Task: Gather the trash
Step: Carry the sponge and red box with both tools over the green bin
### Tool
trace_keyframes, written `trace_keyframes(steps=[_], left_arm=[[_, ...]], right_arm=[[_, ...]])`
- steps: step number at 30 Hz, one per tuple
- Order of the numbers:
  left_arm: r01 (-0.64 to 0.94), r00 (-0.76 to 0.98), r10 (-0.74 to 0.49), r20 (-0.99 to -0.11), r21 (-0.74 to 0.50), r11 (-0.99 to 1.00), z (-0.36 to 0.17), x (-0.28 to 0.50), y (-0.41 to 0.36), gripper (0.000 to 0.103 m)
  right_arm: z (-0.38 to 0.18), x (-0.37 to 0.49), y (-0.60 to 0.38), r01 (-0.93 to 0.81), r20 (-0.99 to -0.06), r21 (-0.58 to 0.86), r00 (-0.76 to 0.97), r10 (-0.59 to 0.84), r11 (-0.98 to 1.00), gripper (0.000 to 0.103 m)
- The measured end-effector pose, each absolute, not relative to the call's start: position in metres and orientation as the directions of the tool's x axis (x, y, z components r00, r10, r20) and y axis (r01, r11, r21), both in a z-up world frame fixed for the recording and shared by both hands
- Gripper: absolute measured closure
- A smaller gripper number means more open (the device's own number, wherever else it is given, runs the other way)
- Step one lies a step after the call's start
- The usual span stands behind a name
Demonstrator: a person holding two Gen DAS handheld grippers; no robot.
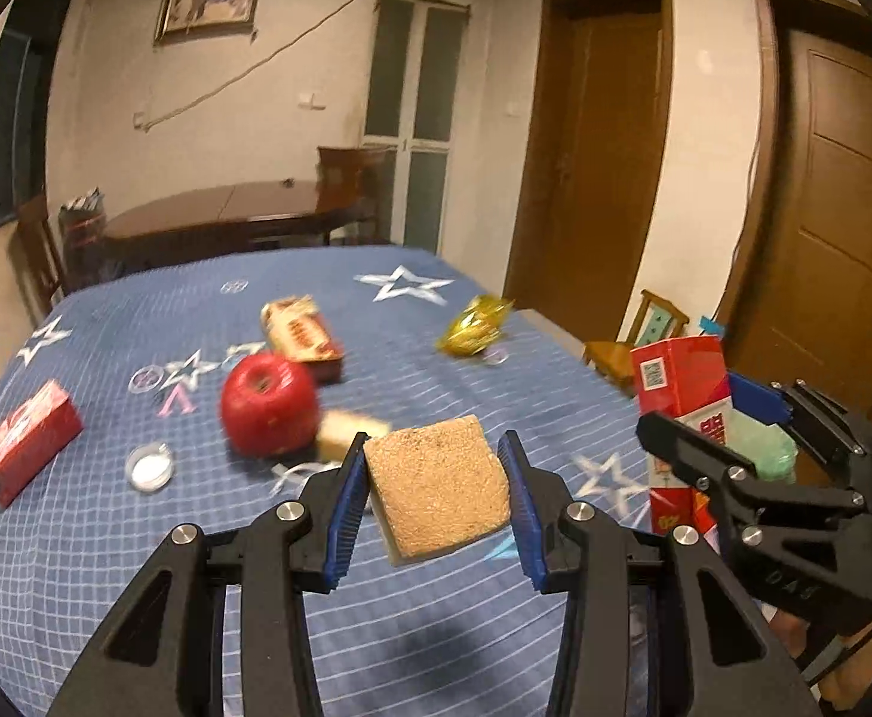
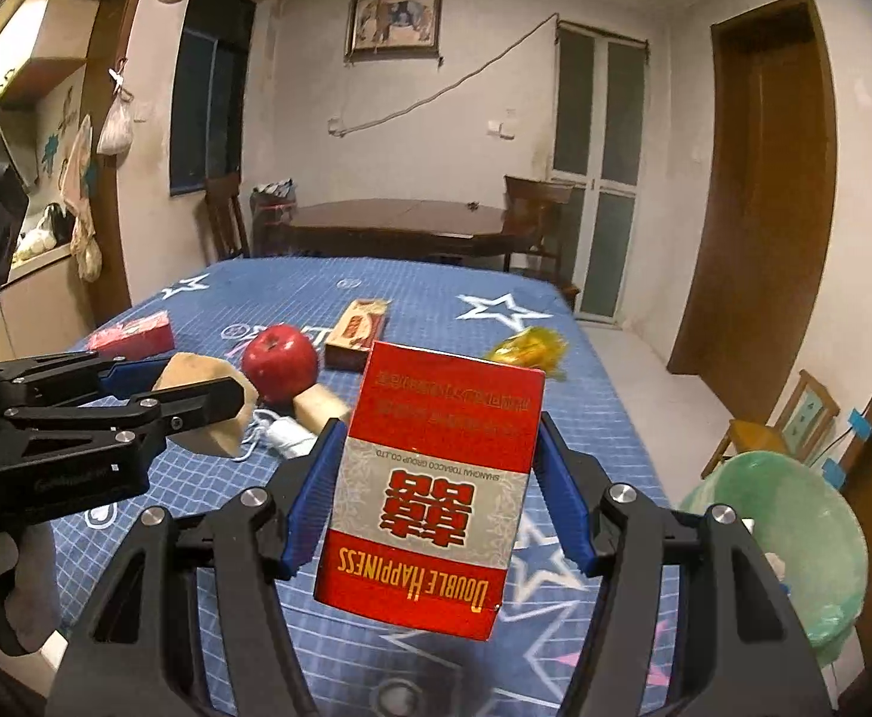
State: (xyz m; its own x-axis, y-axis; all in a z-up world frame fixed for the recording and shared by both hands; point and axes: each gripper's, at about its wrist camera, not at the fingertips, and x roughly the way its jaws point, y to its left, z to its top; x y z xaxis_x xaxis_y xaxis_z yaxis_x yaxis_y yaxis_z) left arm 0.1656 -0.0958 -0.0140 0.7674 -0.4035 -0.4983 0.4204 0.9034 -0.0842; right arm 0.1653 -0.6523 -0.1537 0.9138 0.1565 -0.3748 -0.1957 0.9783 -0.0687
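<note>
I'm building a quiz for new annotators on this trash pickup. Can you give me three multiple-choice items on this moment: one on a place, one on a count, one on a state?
1. Where is the green-lined bin?
A. On the far wooden table
B. Off the bed's right edge, beside the right claw
C. Behind the apple

2. How many red packs lie flat on the blue cloth?
A. Two
B. None
C. Five

3. What does the left claw hold?
A. Nothing
B. The apple
C. The brown sponge

Key: 1 B, the bin shows at lower right in the right wrist view. 2 A, one pack at left, one behind the apple. 3 C, the sponge hangs clear of the cloth between its pads.
</note>
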Motion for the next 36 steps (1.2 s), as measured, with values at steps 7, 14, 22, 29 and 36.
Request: trace_keyframes(steps=[7,14,22,29,36], left_arm=[[0.475,0.764,-0.447,-0.466,-0.063,0.878,0.004,0.150,-0.139,0.059],[0.517,0.751,-0.481,-0.452,-0.050,0.854,0.014,0.142,-0.176,0.058],[0.568,0.727,-0.528,-0.439,-0.049,0.822,0.022,0.142,-0.217,0.058],[0.617,0.700,-0.572,-0.428,-0.042,0.786,0.031,0.148,-0.263,0.058],[0.667,0.655,-0.614,-0.441,-0.044,0.744,0.033,0.163,-0.308,0.058]], right_arm=[[-0.140,0.156,-0.682,-0.149,-0.339,-0.080,0.934,0.114,0.986,0.043],[-0.127,0.152,-0.712,-0.100,-0.321,-0.091,0.945,0.066,0.991,0.043],[-0.117,0.147,-0.747,-0.049,-0.316,-0.076,0.948,0.022,0.996,0.043],[-0.109,0.144,-0.786,0.014,-0.323,-0.064,0.946,-0.034,0.998,0.043],[-0.107,0.150,-0.834,0.071,-0.366,-0.034,0.927,-0.078,0.997,0.043]])
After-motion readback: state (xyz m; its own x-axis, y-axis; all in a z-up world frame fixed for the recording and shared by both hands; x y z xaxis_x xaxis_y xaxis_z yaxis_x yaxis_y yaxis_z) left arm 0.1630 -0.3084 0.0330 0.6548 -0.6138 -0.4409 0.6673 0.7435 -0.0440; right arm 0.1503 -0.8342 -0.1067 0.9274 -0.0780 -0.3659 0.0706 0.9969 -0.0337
